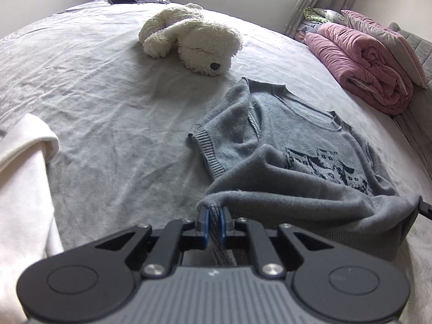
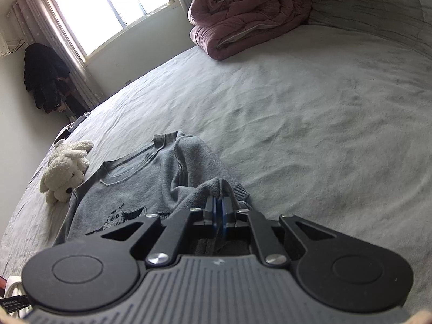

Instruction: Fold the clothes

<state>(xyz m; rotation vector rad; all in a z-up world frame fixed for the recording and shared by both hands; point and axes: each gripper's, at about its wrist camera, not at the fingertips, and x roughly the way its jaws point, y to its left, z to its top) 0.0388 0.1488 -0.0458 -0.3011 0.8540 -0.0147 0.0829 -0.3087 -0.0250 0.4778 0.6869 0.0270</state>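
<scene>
The grey knit sweater [image 1: 294,140] lies chest-up on the bed [image 1: 108,108], its hem lifted toward the cameras. The left gripper [image 1: 214,216] and right gripper [image 2: 220,206] each pinch a hem corner tightly. Soft and floppy, it will likely sag between holds, so ribbed corners suit best
</scene>
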